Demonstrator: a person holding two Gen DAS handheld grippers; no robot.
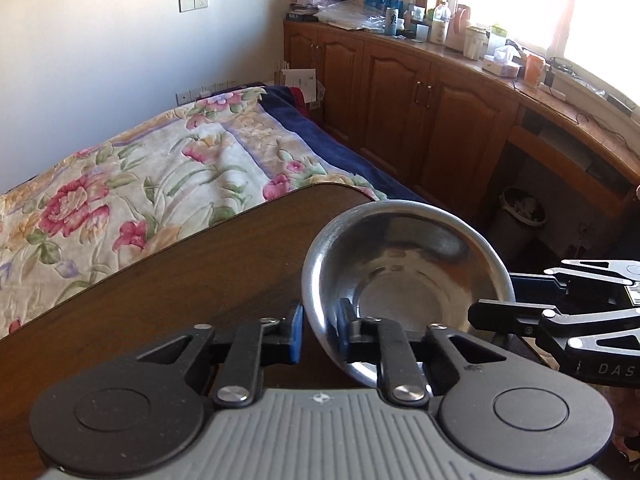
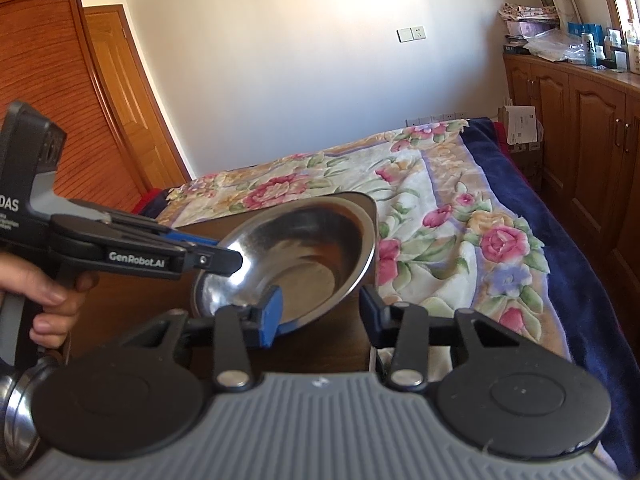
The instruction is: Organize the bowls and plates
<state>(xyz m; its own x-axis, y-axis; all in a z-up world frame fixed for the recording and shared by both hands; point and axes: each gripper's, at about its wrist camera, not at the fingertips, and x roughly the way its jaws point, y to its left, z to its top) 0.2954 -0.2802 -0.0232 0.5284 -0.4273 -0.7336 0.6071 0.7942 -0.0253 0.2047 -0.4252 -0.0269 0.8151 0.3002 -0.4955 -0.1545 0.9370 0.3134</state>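
At a bedside table [image 1: 180, 280], a stainless-steel bowl [image 1: 404, 264] sits near the rounded far corner of the dark wood top, caught between two hand-held tools. The left gripper [image 1: 320, 328] is clamped on the bowl's near rim, one blue pad inside the bowl and the other against its outer wall. Seen from the right wrist camera, the same tool comes in from the bowl's left, carried in a person's hand [image 2: 52, 296]. The right gripper [image 2: 320, 312] straddles another stretch of the rim with its jaws partly apart. Its left pad lies against the inside of the bowl, while its right pad stands just clear of the metal, so it has no grip.

The bowl looks tipped, its rim higher on the side the left gripper holds; whether its base touches the table cannot be told. It is empty and shiny, throwing back the daylight. Beyond the bowl lies a bed under a floral quilt [image 1: 160, 160] edged in dark blue. To the bowl's right, a row of wooden cabinets [image 1: 400, 100] runs under a bright window, its top crowded with bottles and boxes. More steel ware [image 2: 16, 400] shows at the lower left edge of the right wrist view, largely hidden.
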